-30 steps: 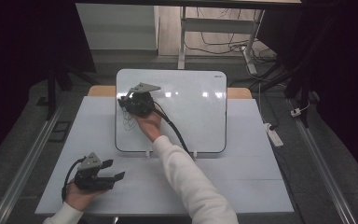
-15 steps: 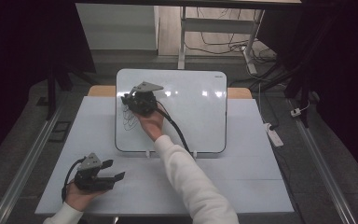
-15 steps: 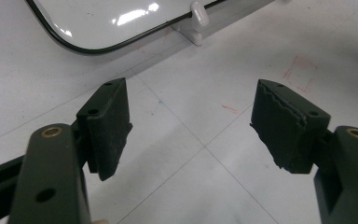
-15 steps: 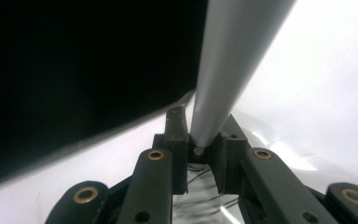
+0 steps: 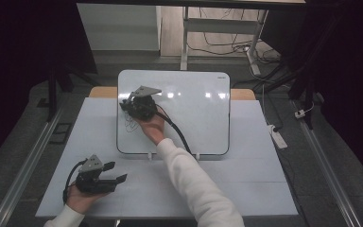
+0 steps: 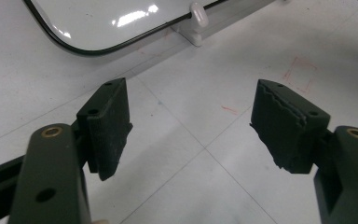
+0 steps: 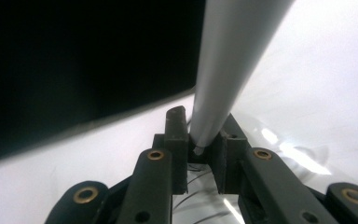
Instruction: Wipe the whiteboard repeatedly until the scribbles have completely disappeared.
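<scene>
Drawing in progress: right gripper [image 5: 133,105], jaws clamped on a marker [image 7: 223,70], has scribbled lines on the whiteboard's [image 5: 194,109] left part; most stays blank. Left gripper [image 6: 191,126] idles, jaws apart.

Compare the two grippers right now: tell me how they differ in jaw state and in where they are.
The left gripper has its jaws wide apart with nothing between them; the right gripper is shut on a grey pen.
The left gripper sits over the bare table, near the person's side; the right gripper is over the whiteboard, by thin scribbled lines.
Both have black jaws and are hand-held.
</scene>
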